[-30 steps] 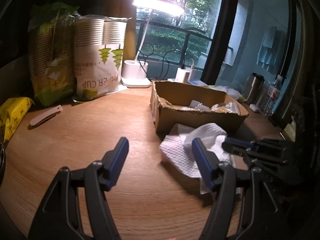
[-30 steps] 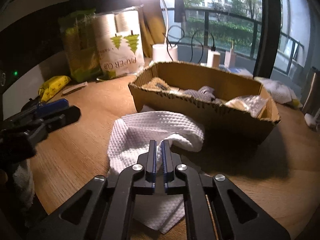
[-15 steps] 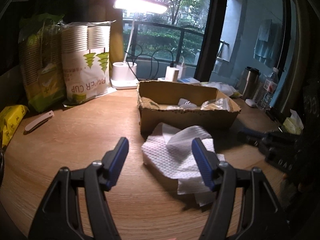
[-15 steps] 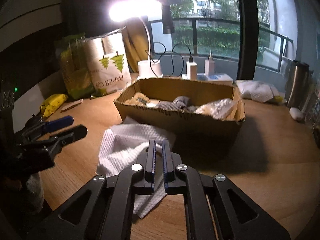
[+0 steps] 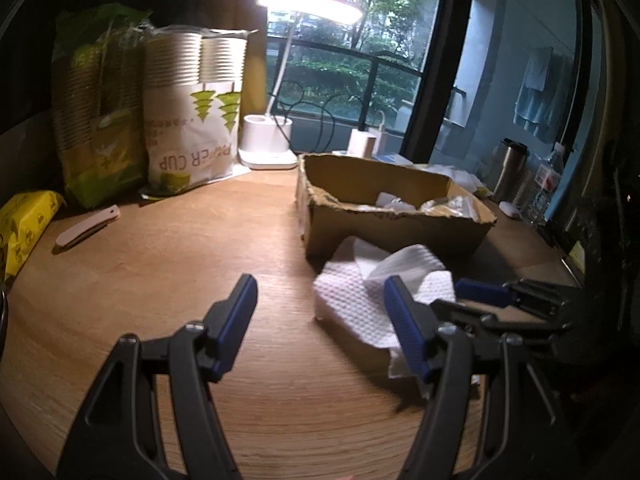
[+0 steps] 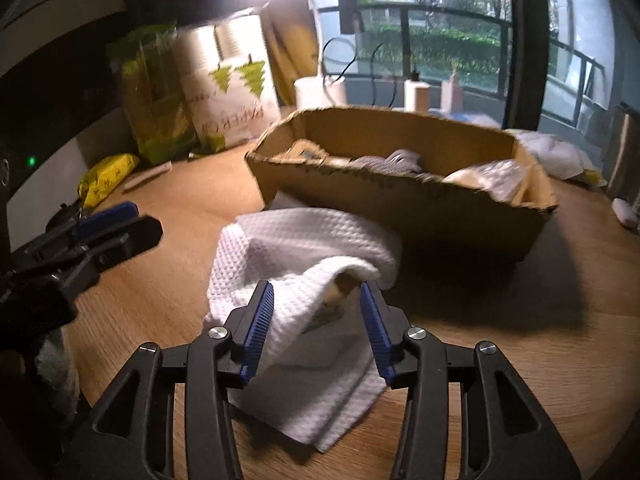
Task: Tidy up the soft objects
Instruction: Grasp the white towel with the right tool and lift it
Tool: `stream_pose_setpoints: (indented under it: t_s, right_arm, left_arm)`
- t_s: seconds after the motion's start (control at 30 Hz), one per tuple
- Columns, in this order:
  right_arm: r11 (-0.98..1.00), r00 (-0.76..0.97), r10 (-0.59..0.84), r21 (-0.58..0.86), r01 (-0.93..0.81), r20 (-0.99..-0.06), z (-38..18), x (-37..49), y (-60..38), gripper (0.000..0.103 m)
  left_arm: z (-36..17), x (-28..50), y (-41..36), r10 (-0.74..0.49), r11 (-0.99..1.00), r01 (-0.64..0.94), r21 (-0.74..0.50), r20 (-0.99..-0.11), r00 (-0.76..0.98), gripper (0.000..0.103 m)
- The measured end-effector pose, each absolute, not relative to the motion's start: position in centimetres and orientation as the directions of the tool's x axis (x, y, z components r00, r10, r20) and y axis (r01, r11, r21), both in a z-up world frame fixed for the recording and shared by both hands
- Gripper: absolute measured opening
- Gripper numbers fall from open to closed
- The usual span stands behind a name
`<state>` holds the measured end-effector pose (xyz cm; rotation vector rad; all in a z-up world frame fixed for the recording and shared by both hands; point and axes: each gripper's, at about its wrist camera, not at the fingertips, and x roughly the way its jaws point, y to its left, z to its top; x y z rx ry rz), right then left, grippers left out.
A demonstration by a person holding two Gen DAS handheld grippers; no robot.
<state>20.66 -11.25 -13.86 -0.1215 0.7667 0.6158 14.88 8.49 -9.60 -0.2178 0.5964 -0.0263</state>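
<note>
**Ana:** Yellow packet (image 5: pixel 24 226) at the far left of the wooden table (image 5: pixel 160 280), then the two sleeves of paper cups (image 5: pixel 192 108) leaning against the dark wall. Those look parked out of the way, not part of the sorting.

**Ben:** Agreed. Moving right, the left gripper (image 5: pixel 320 304) hangs over bare table with its jaws spread wide and nothing between them. My guess is it waits there so it can come in on the cloth's near edge.

**Ana:** And the cloth itself?

**Ben:** The white waffle-textured cloth (image 6: pixel 304 264) lies crumpled on the table, just in front of the cardboard box (image 6: pixel 400 200), touching or nearly touching its front wall. One fold is humped up, and underneath it something pale and flat shows; I cannot tell what.

**Ana:** The right gripper (image 6: pixel 318 324)?

**Ben:** Its jaws stand parted, one on each side of that raised fold, not pinching it. The blue pads straddle the hump, which suits a pinch on the thickest part of the fabric.

**Ana:** So the cloth isn't put away yet.

**Ben:** No. The box already holds a grey item (image 6: pixel 384 164) and a crinkly pale bundle (image 6: pixel 492 180), so I judge it is the collecting bin and the cloth is next in.

**Ana:** Risk?

**Ben:** A limp cloth will trail; a loose corner could snag on the box's ragged front edge.
</note>
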Motion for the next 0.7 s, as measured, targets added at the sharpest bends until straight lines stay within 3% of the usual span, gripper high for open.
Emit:
stream_pose_setpoints:
  t_s: [0.17,0.23,0.7]
  right_arm:
    - [0.803,0.529,0.486,0.117,-0.584,-0.695,-14.6,20.9,-9.7,0.046]
    - [0.795,0.534,0.500,0.117,-0.595,-0.682,-14.4,20.7,-9.6,0.004]
    - [0.860,0.720,0.469,0.080,-0.504,-0.511,-8.5,18.6,-18.3,0.004]
  left_arm:
    - [-9.8,14.8,8.9,-0.085,0.975,-0.046,-0.217,-0.558,0.825,0.067]
    - [-9.8,14.8,8.8,-0.084,0.976,-0.046,-0.215,-0.560,0.825,0.067]
    - [-9.3,15.5,4.0,-0.110,0.986,0.016,-0.165,-0.576,0.810,0.067]
